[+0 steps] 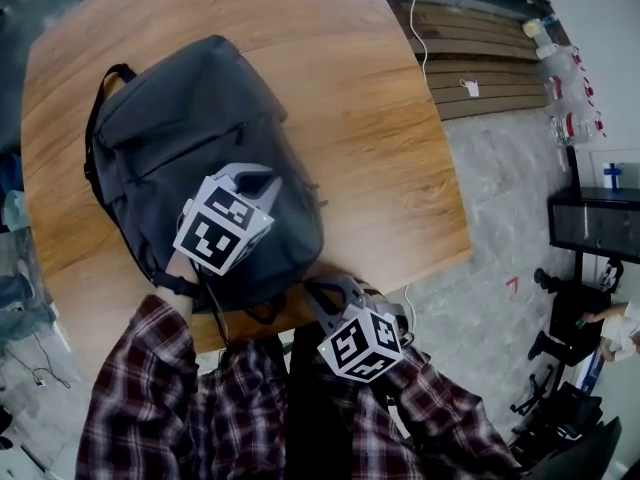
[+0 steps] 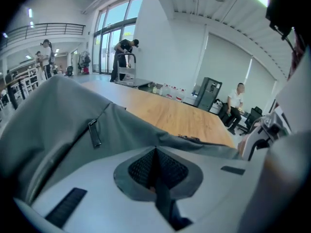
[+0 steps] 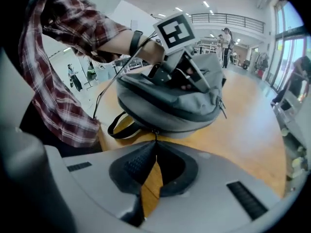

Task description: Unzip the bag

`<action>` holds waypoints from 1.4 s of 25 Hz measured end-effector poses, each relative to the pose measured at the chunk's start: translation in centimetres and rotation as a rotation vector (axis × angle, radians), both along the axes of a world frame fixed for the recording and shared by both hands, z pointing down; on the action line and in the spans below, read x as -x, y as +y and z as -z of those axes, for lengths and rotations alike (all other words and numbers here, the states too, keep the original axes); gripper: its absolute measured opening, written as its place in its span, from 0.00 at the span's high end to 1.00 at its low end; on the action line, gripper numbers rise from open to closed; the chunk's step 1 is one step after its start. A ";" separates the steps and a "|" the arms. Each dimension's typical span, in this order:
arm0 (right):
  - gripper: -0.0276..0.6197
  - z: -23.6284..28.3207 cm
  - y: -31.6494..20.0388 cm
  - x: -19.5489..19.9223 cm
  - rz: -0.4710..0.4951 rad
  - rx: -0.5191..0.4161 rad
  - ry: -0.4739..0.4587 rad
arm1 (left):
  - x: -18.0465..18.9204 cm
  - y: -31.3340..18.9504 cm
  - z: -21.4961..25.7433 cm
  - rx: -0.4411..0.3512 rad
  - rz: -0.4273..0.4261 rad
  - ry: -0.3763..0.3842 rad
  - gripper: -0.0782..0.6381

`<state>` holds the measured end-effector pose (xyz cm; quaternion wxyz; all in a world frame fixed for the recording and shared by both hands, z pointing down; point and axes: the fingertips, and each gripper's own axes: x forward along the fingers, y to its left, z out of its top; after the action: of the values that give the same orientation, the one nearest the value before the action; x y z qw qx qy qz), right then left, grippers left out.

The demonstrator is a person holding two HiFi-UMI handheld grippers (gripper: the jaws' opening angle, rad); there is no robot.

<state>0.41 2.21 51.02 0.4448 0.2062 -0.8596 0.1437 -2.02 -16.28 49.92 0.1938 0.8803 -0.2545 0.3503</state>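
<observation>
Grey backpack [image 1: 190,128] flat at the near edge of the table [image 1: 390,138], its zipper pull [image 3: 155,131] pinched between the closed jaws of the right gripper [image 3: 155,141]. The left gripper [image 2: 155,153], jaws together on nothing discernible, rests atop it. Likely risks: the thin pull slips out, or the weakly pinned backpack drags off the edge.

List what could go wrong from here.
1. The right claw pinches only the small zipper pull, which may slip out.
2. The backpack lies at the table edge. The left claw, shut, seems only to rest on it, so a pull could drag it off.
</observation>
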 end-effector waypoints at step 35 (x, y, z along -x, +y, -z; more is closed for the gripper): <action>0.93 0.2 -9.6 -2.1 0.085 -0.055 0.012 | 4.2 1.3 -1.7 -0.033 0.114 -0.114 0.88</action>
<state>2.49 -7.41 50.83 0.4496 0.1827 -0.8687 0.0997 -6.18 -14.93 51.67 0.1840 0.8460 -0.3208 0.3841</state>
